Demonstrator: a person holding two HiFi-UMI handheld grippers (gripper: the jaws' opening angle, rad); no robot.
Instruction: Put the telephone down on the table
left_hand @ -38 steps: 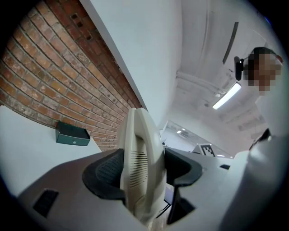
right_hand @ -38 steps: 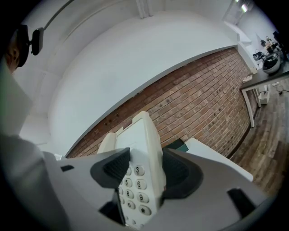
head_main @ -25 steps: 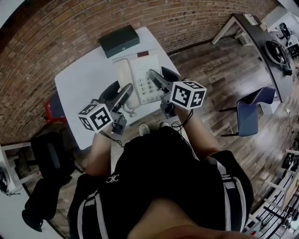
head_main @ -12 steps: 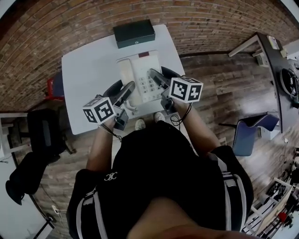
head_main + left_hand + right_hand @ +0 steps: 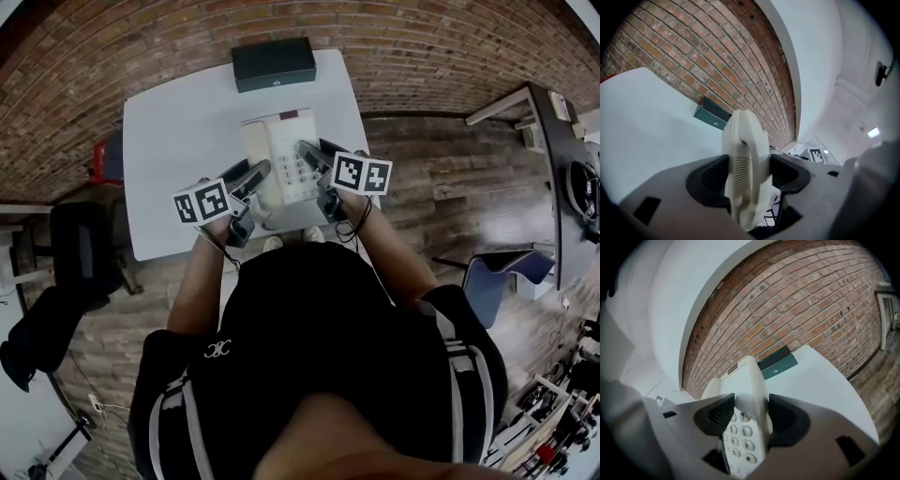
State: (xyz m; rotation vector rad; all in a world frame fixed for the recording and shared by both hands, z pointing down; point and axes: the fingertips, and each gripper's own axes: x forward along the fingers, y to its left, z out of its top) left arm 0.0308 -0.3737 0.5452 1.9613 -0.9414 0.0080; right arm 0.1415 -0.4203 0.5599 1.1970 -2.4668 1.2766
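1. Telephone (image 5: 281,157): cream desk set, held between your two grippers over the near half of the white table (image 5: 173,141). Can't tell if its base touches the top.
2. Your left gripper (image 5: 255,176) is clamped on the handset side, both pads pressed against the cream plastic.
3. Your right gripper (image 5: 312,153) is clamped on the keypad edge, with the number keys just beside one pad.
4. Far edge of the table holds a dark green box (image 5: 273,64), next to the brick wall (image 5: 422,47) and apart from the telephone.
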